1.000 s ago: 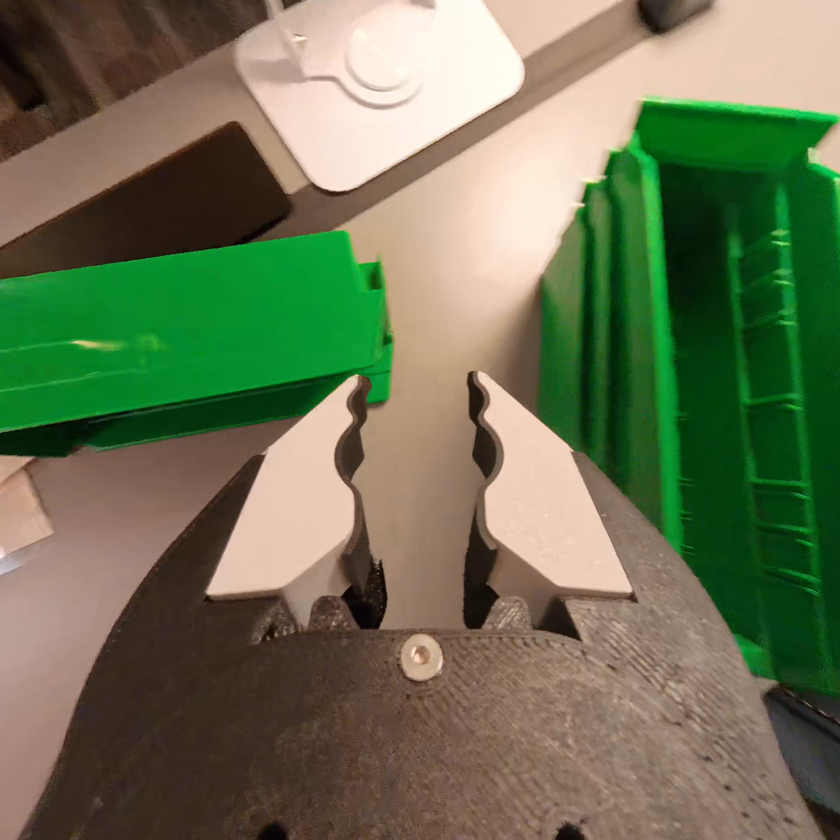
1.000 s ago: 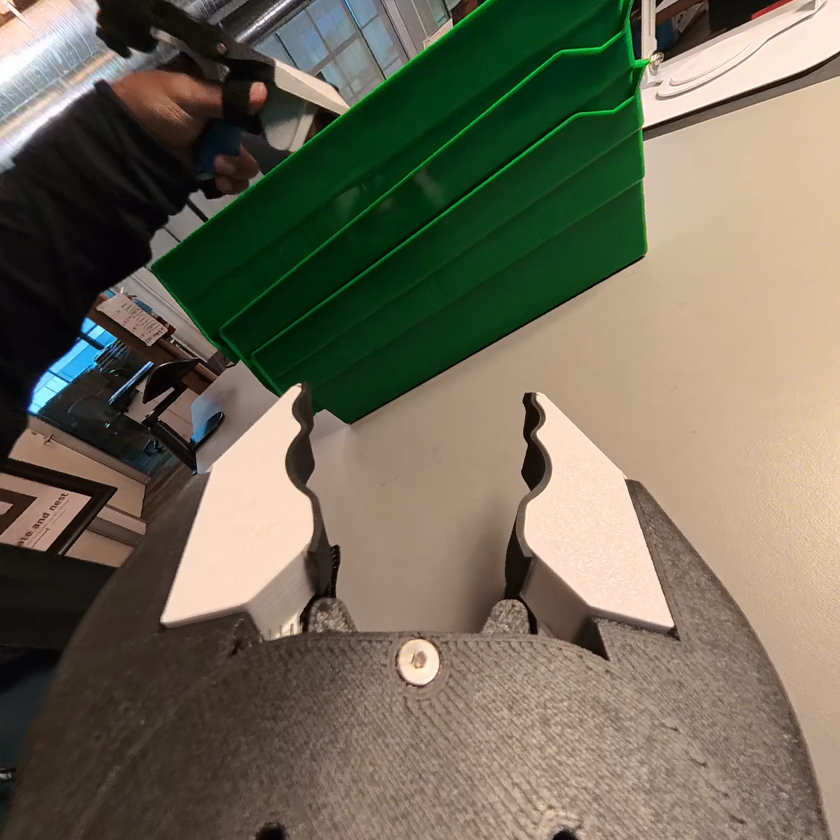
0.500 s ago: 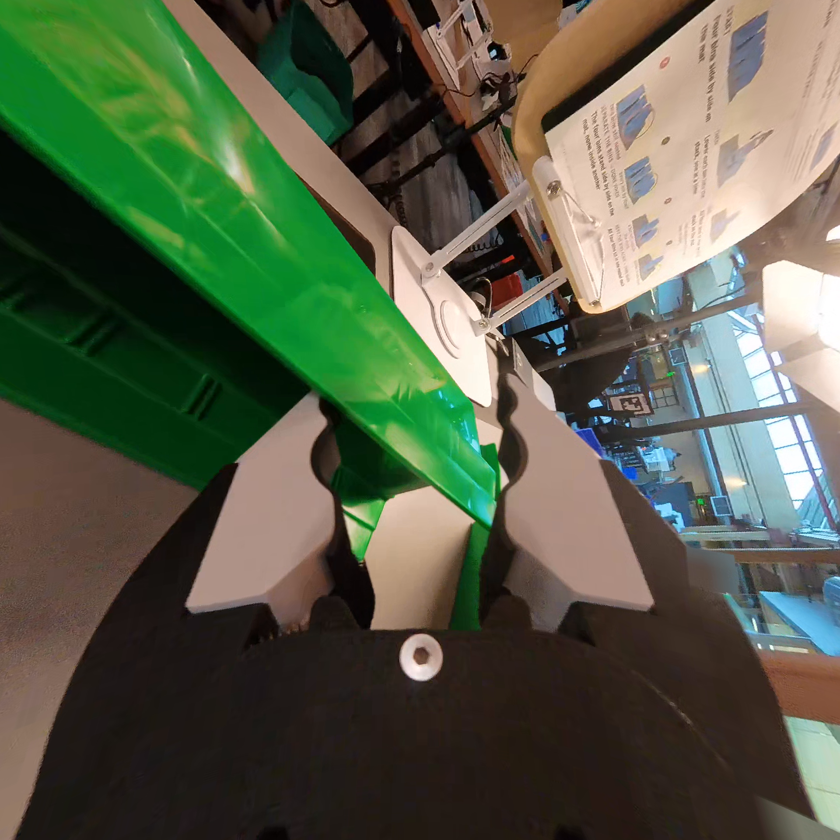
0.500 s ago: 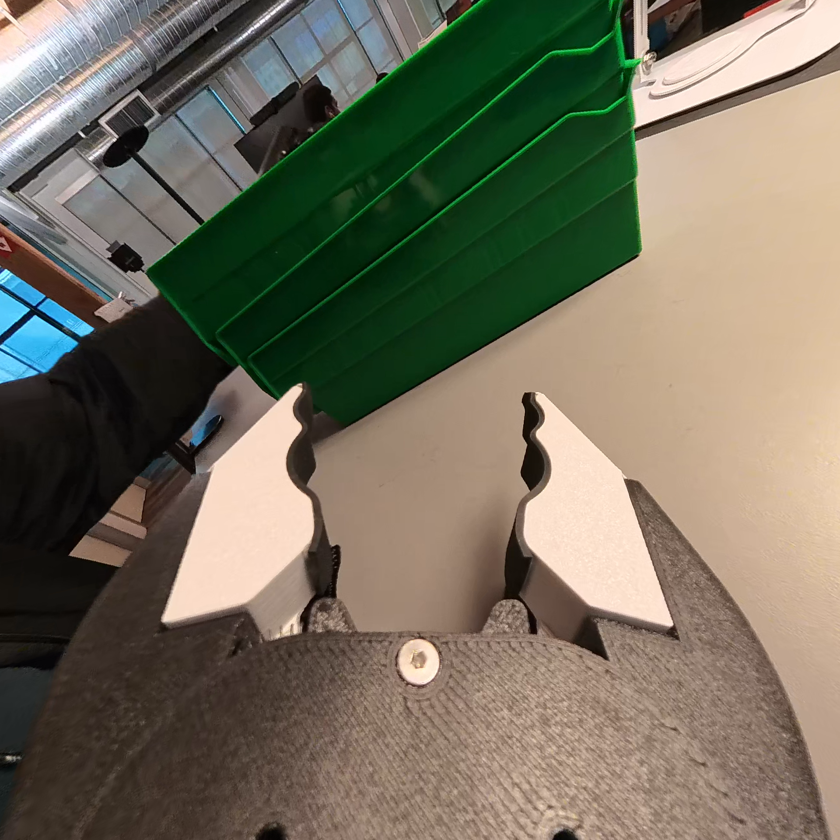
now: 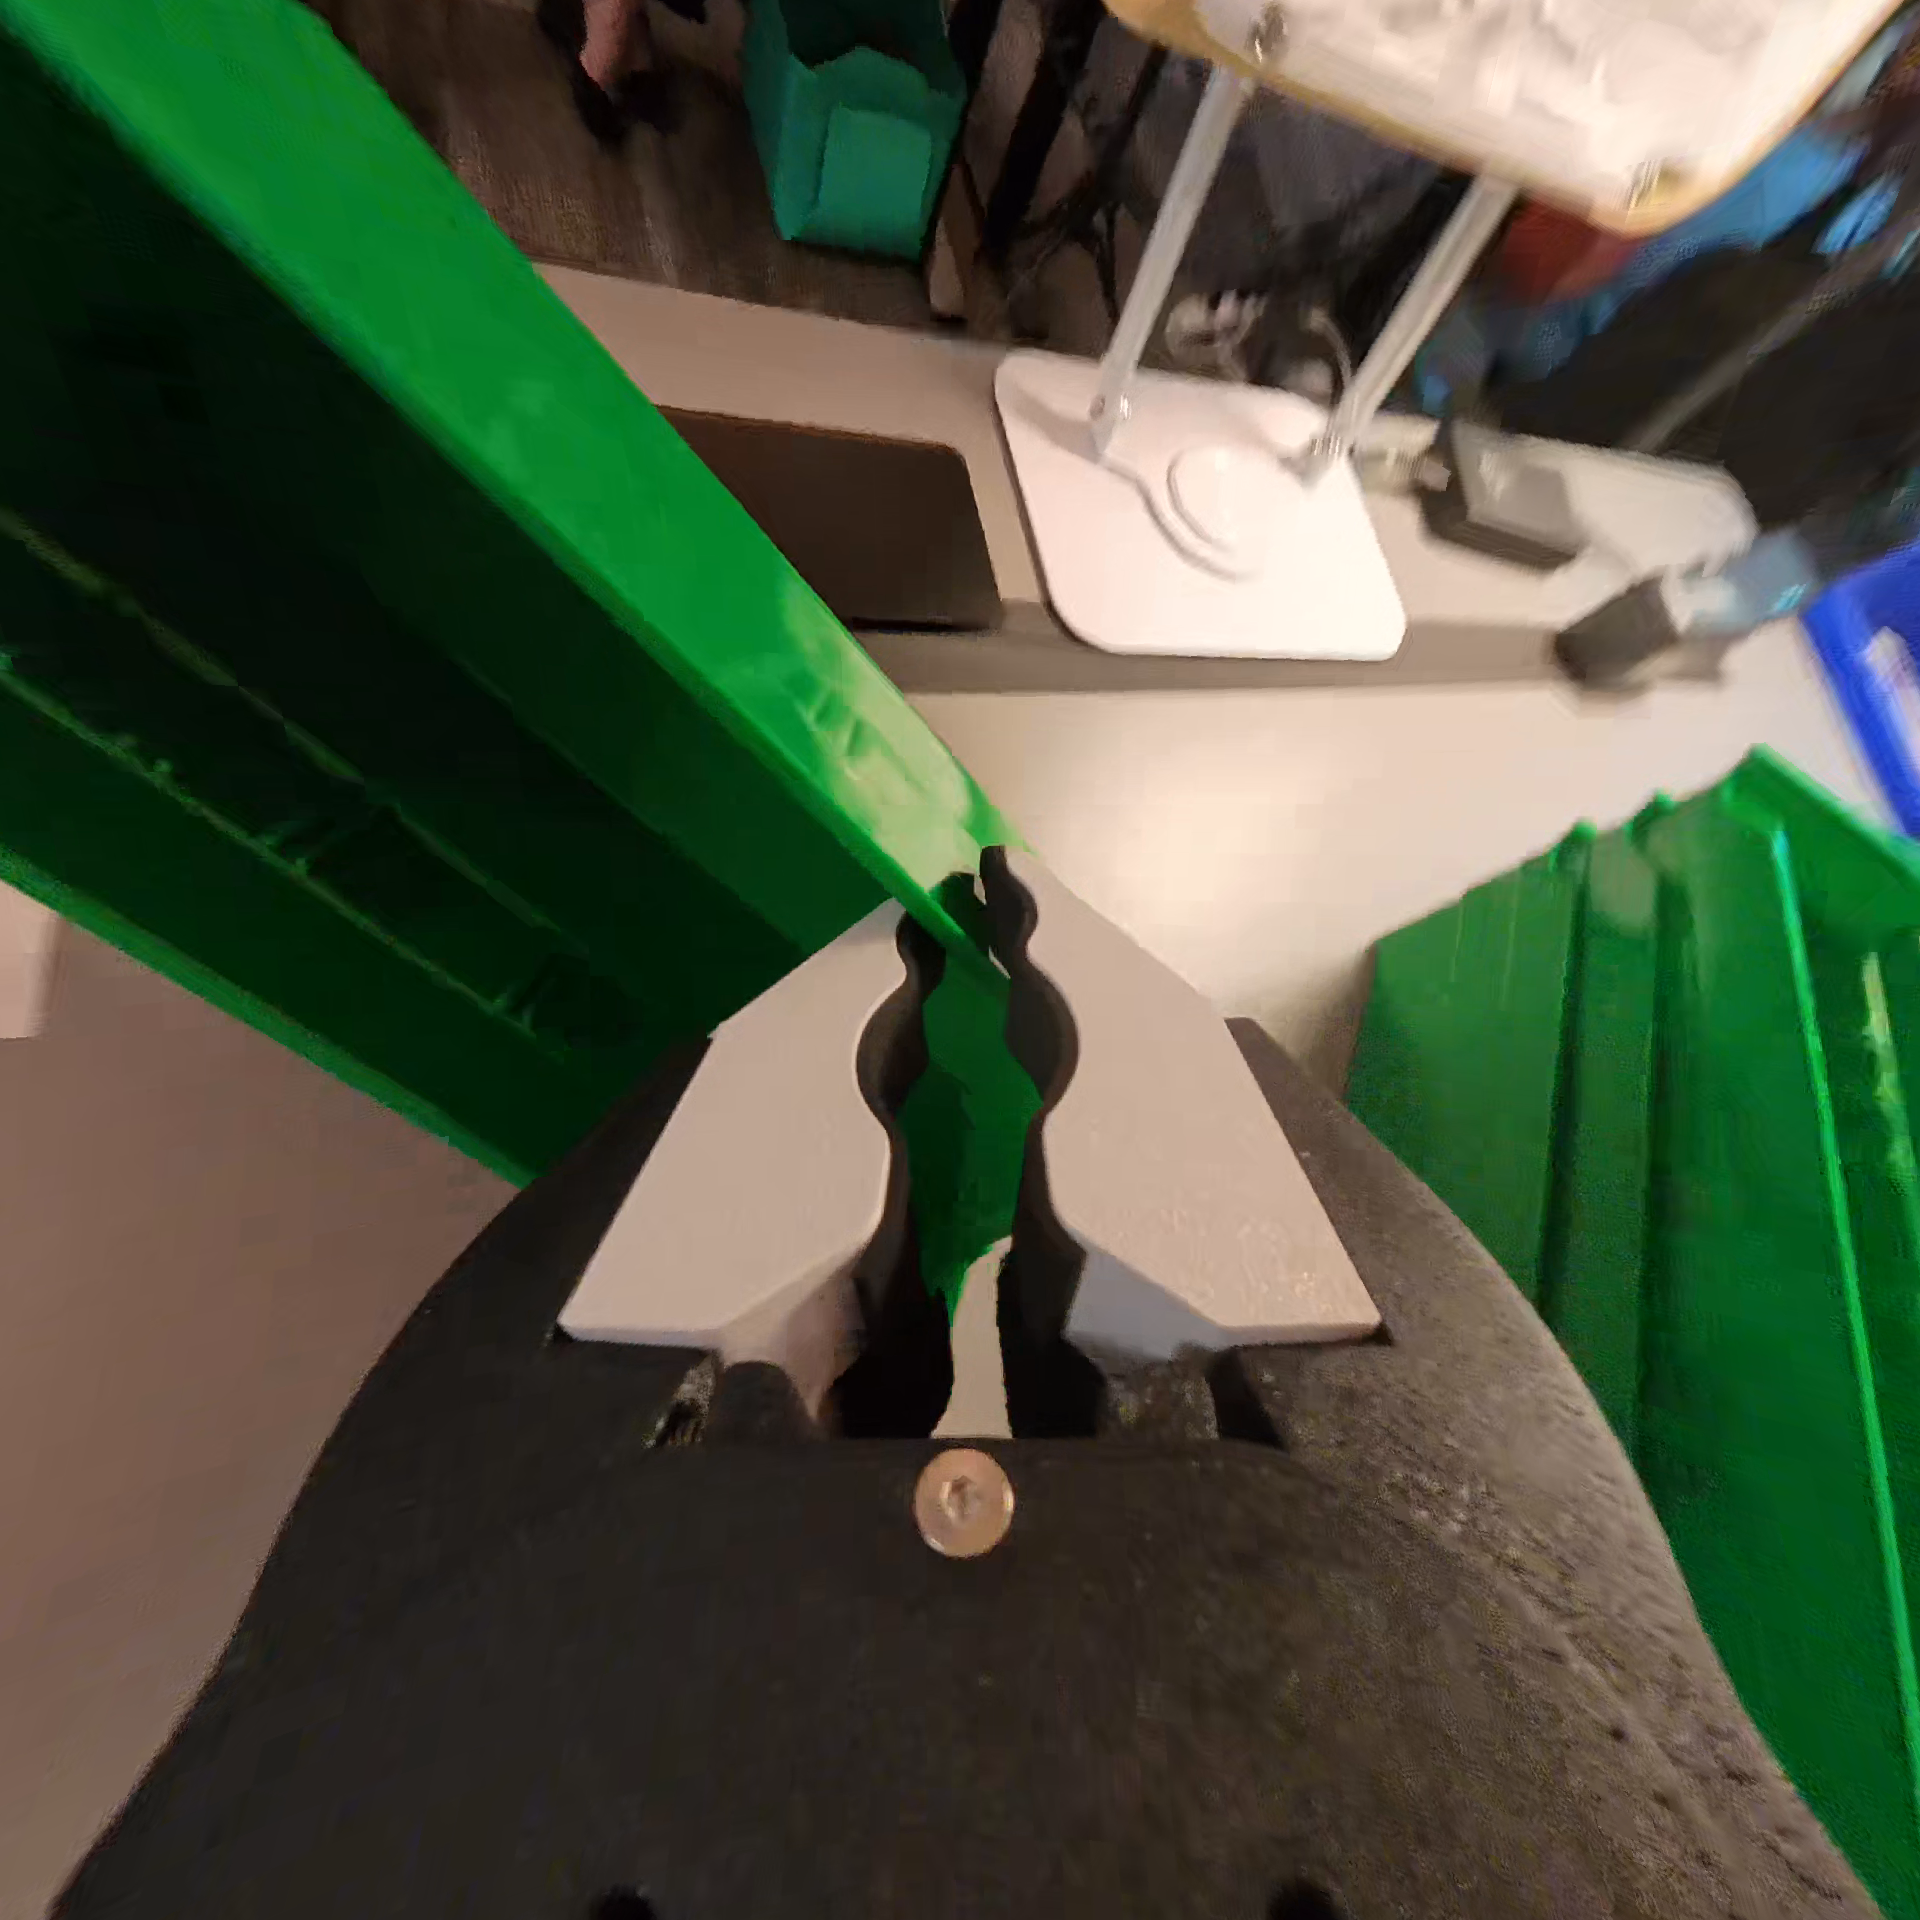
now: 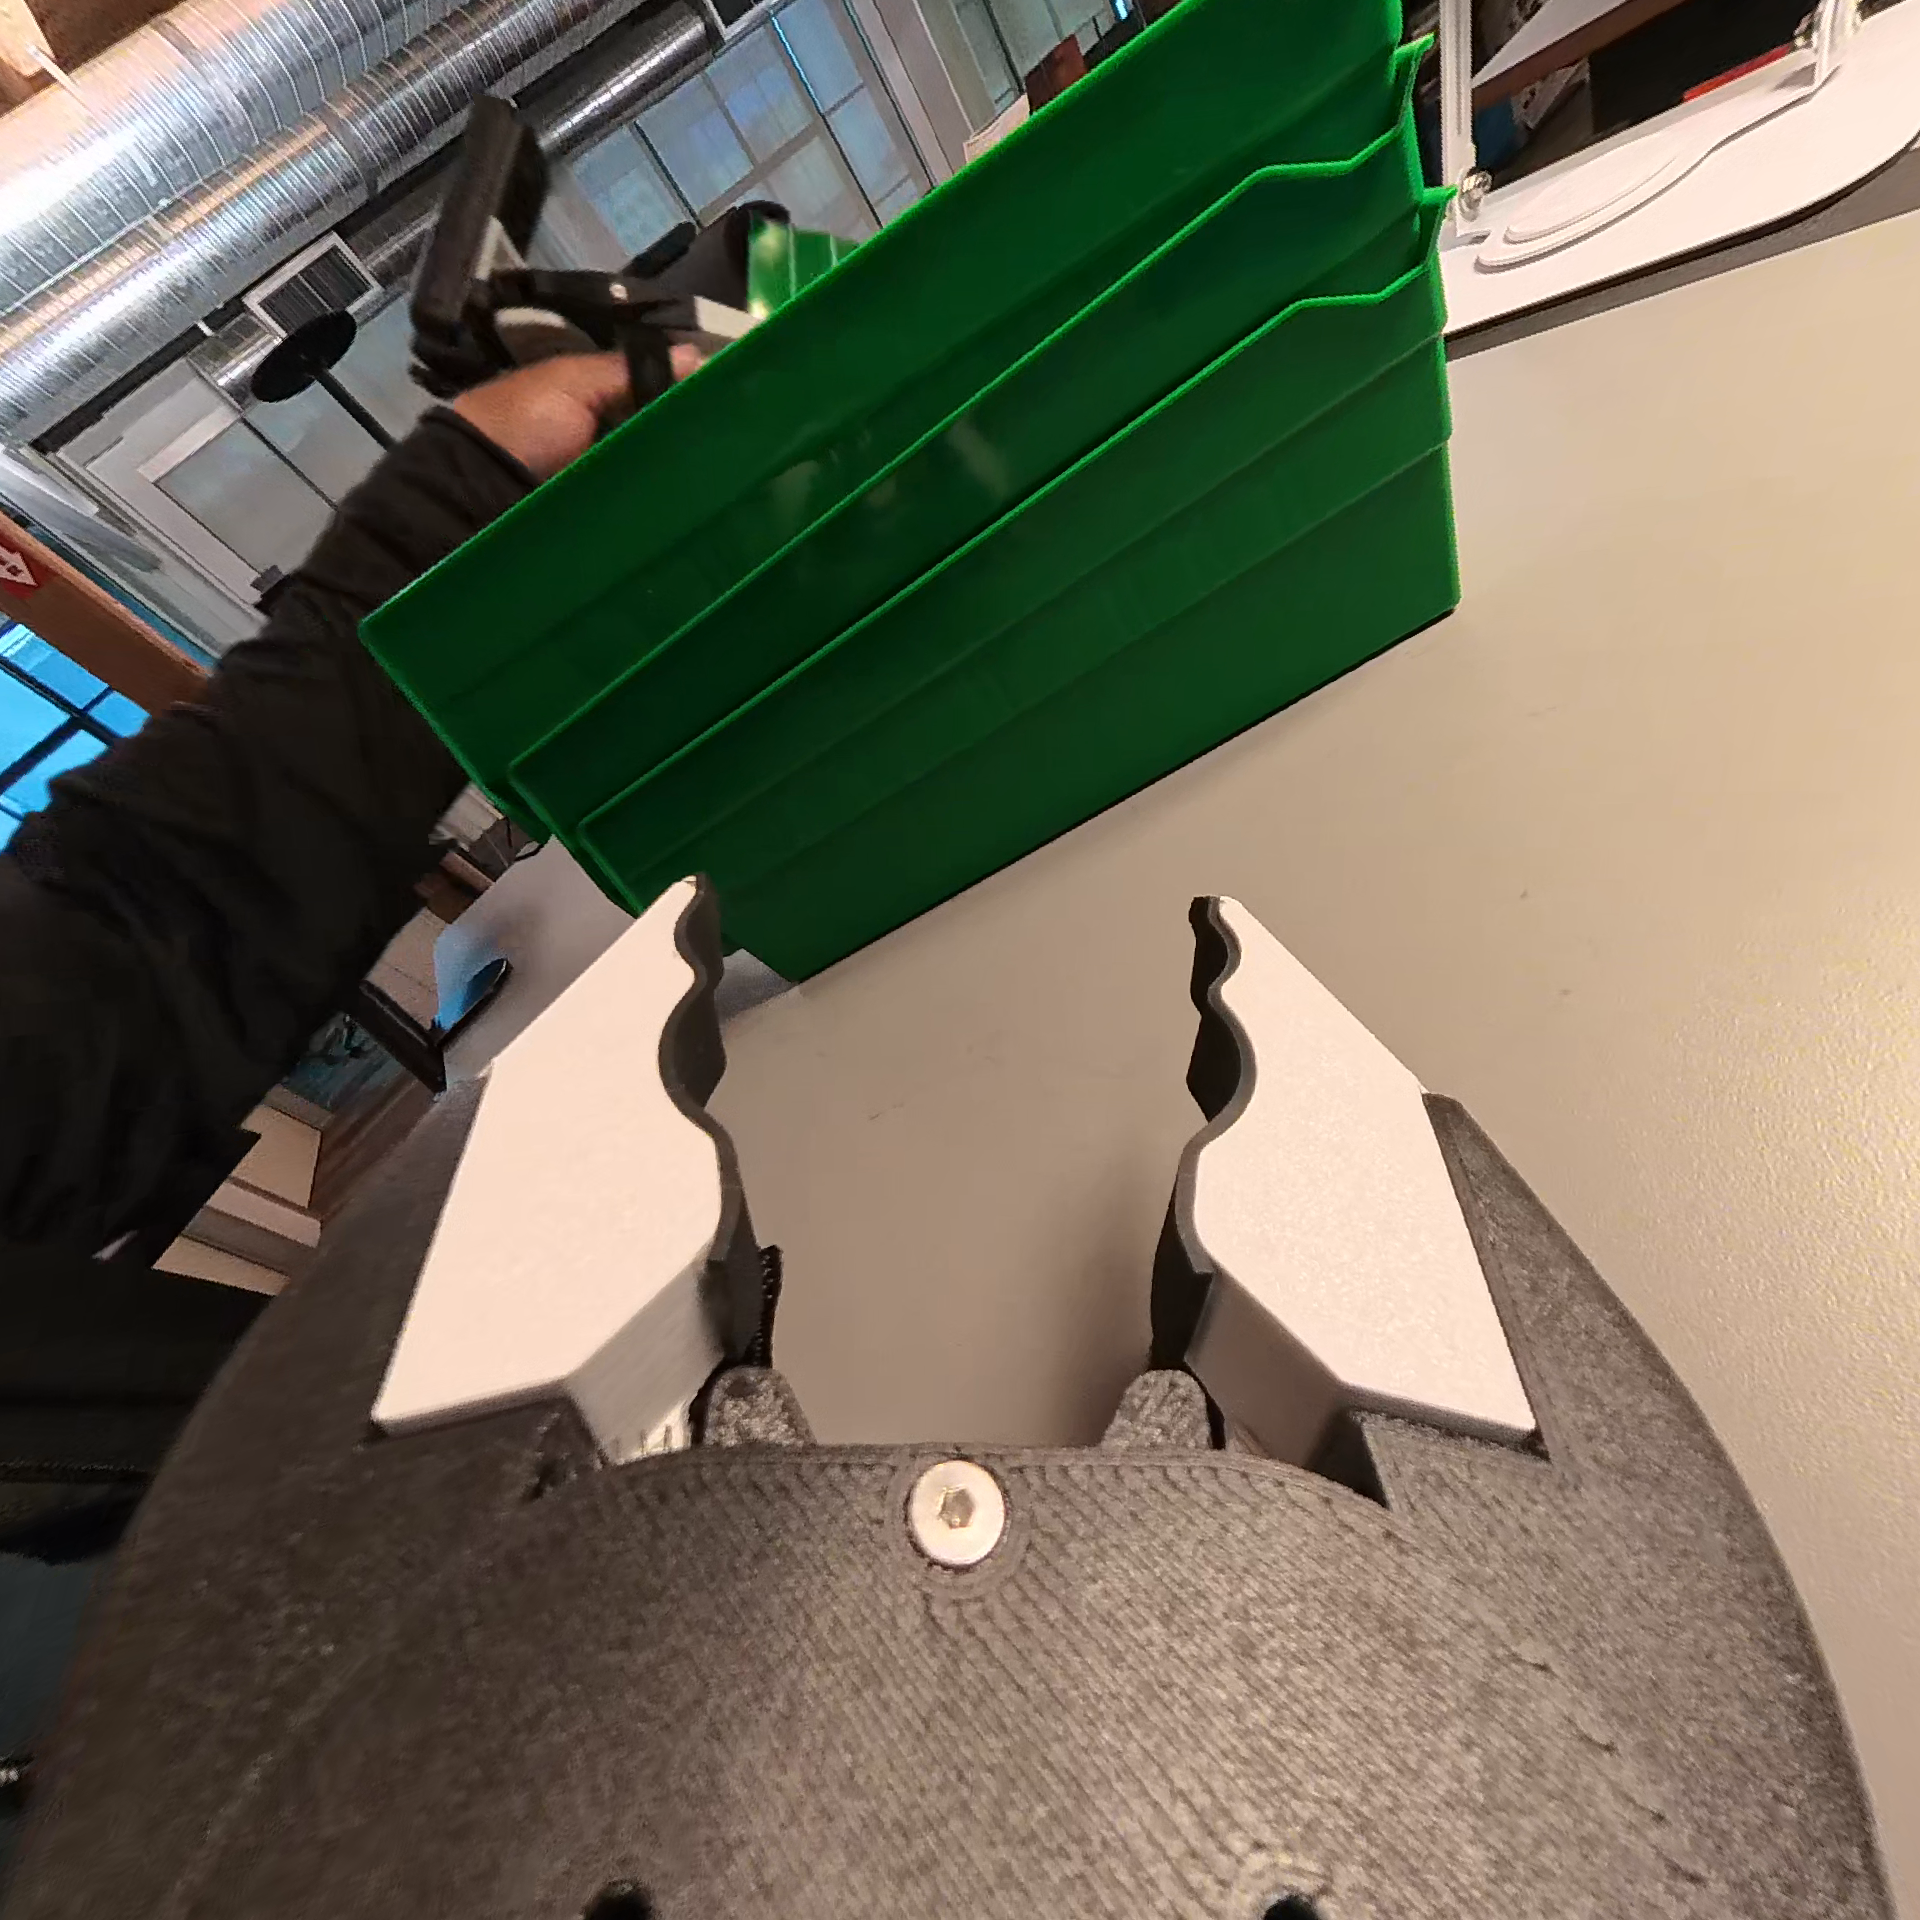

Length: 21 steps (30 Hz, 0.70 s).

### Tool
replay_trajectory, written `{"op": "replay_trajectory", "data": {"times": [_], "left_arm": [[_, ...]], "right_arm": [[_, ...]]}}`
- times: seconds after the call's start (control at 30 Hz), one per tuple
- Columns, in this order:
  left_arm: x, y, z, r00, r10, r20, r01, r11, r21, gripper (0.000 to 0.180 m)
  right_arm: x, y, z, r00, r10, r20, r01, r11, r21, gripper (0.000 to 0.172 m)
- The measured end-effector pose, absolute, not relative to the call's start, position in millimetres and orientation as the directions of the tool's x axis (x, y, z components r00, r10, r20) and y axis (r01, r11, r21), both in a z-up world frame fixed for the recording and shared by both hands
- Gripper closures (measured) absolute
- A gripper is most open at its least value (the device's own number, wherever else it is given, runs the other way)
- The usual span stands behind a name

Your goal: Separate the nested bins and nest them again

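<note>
One green bin (image 5: 436, 582) lifted by its rim; nested green stack (image 6: 1039, 582) on table.

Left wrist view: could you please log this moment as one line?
left hand-held gripper: shut on green bin wall | right hand-held gripper: open, empty | nested stack: on table

Silver ducts (image 6: 312, 135) above tall windows (image 6: 727, 125); dark floor (image 5: 644, 156).

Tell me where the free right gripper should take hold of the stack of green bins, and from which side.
Grip the top bin's raised rim on the long side wall facing the right gripper, coming from that near side, one finger inside and one outside. The rims step out as thin ledges, and the open jaws likely cannot span the stack.
</note>
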State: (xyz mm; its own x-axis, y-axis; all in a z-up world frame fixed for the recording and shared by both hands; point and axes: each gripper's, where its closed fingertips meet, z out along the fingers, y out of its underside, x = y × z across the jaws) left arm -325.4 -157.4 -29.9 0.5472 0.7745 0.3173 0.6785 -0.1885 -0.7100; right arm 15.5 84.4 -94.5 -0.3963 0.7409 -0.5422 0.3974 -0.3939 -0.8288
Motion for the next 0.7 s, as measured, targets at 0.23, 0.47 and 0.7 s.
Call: {"op": "replay_trajectory", "data": {"times": [0.23,0.47,0.7], "left_arm": [[-280.3,-199.9,-14.3,0.676,0.736,-0.033,0.59,-0.568,-0.573,0.179],[-239.2,-184.9,-62.5,0.741,0.671,0.014,0.611,-0.665,-0.429,0.179],[-220.7,-161.7,-96.5,0.74,0.67,0.057,0.631,-0.664,-0.401,0.179]], "right_arm": [[15.3,84.2,-94.7,-0.396,0.743,-0.54,0.398,-0.391,-0.83,0.079],[15.3,84.7,-94.3,-0.394,0.746,-0.537,0.393,-0.392,-0.832,0.079],[15.6,85.3,-93.5,-0.395,0.745,-0.537,0.387,-0.395,-0.833,0.079]]}}
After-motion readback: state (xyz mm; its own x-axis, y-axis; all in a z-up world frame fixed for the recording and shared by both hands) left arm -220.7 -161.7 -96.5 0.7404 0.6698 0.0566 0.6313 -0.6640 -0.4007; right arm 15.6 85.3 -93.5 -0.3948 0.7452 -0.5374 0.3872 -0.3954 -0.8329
